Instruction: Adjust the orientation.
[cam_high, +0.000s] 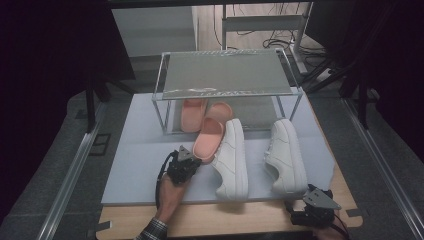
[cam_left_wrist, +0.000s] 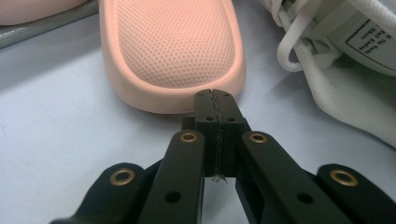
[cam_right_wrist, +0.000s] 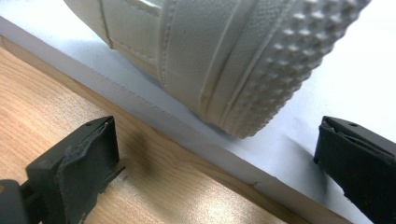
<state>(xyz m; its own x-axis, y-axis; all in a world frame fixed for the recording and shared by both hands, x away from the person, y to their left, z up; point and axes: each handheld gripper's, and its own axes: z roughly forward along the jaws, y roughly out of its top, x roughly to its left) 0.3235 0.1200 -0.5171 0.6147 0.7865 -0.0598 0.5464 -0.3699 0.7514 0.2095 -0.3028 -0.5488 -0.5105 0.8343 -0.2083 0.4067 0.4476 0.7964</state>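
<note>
Two jaws of the left gripper (cam_left_wrist: 215, 95) were pressed together at the slipper's (cam_left_wrist: 175, 46) heel; pushing it straight toward the rack (cam_high: 227, 90) looked wisest.

A clear rack (cam_high: 227, 75) stands on the pale board (cam_high: 135, 165), sheltering another pink slipper (cam_high: 192, 114).

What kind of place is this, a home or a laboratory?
Probably a lab or recording workspace, not a home: dark curtains surround the table, cables lie on the floor behind, and the shoe rack with slippers and sneakers looks staged on a grey mat.
</note>
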